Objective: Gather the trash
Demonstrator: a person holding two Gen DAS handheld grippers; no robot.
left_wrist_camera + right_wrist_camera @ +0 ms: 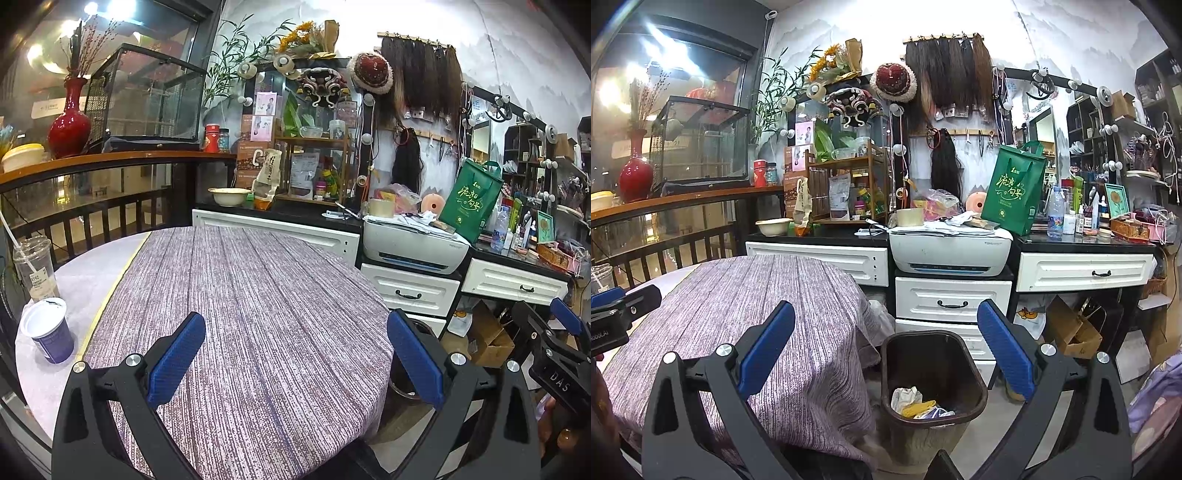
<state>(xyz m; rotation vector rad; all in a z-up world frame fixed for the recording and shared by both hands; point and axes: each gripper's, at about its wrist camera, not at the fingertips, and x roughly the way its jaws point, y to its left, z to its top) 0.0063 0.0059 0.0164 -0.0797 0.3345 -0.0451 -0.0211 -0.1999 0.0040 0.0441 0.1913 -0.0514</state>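
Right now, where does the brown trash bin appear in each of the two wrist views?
Left wrist view: only a sliver of the trash bin shows at lower right, past the table edge, mostly hidden behind the left gripper's right finger.
Right wrist view: the bin stands low and centre, between the fingers of the right gripper, with crumpled trash inside.
Shared landmark: the white printer, beyond the bin on the white drawers.
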